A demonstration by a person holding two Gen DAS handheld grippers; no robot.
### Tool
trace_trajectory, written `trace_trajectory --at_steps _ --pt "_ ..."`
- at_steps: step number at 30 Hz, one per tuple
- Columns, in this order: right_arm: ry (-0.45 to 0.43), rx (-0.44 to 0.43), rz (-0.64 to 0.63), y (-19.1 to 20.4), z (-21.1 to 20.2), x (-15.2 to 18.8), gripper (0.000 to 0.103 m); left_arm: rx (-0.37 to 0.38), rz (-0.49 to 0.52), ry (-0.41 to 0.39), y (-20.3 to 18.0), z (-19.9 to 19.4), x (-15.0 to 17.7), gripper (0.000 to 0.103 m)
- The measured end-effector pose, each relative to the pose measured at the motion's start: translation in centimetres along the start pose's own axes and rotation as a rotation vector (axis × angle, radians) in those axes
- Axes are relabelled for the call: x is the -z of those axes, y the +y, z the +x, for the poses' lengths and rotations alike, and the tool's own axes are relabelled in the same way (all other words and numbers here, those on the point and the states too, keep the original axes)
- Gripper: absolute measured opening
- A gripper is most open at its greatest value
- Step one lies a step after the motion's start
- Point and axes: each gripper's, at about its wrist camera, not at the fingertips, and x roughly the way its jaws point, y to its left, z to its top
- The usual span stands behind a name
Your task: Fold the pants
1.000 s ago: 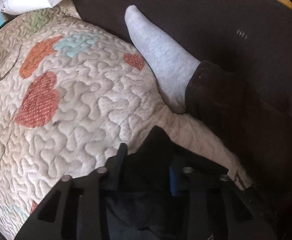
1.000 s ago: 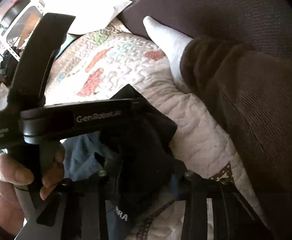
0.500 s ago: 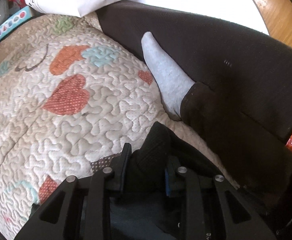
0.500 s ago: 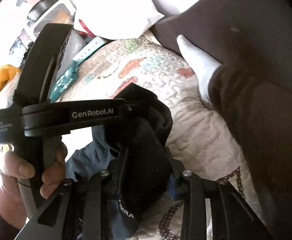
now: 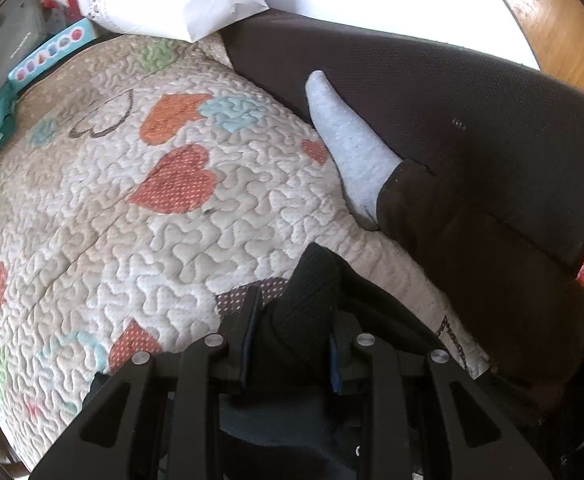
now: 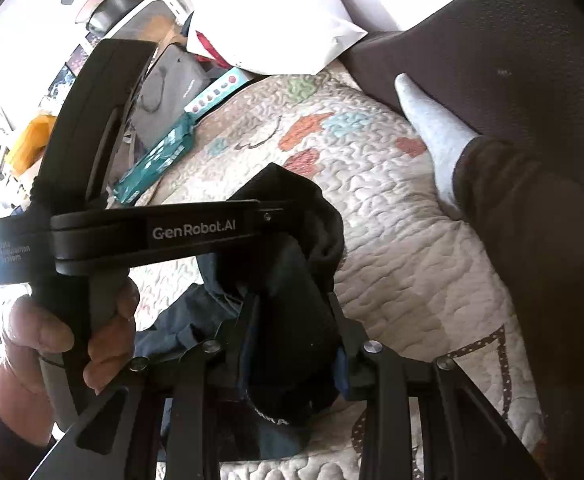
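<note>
The pants (image 5: 308, 292) are dark navy-black fabric, bunched up. My left gripper (image 5: 292, 332) is shut on a fold of them, held above the quilted bedspread (image 5: 131, 240). In the right wrist view my right gripper (image 6: 292, 328) is shut on another bunch of the same pants (image 6: 292, 300), with dark blue cloth hanging below and to the left. The left gripper's body (image 6: 151, 232), held by a hand (image 6: 51, 340), crosses just in front of the right one, and its tip grips the pants too. Most of the pants are hidden behind the grippers.
A person's leg in brown trousers (image 5: 472, 248) with a grey sock (image 5: 348, 140) rests on the bedspread at right, against a dark cushion (image 5: 452, 92). A white bag (image 6: 275, 20), boxes and shelves stand beyond the bed's far left edge.
Both grippers have risen and pulled back with the pants still held; more of the bedspread and the far clutter shows. Both stay shut.
</note>
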Motion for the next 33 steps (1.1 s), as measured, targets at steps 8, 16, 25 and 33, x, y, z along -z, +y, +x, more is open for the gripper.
trace_trajectory --at_steps 8,16,25,33 --pt "-0.008 -0.04 -0.057 1.7 -0.5 0.3 0.034 -0.011 -0.068 -0.033 1.6 -2.4 1.6 0.027" --pt "-0.003 -0.088 -0.123 3.8 -0.7 1.0 0.034 -0.044 -0.115 -0.045 3.0 -4.0 3.6 0.027" --pt "0.01 -0.139 -0.19 6.9 -0.6 1.9 0.034 -0.05 -0.168 -0.072 5.3 -6.0 5.9 0.028" --pt "0.058 -0.193 -0.257 10.5 0.7 2.9 0.023 -0.001 -0.287 -0.116 9.2 -7.3 9.1 0.029"
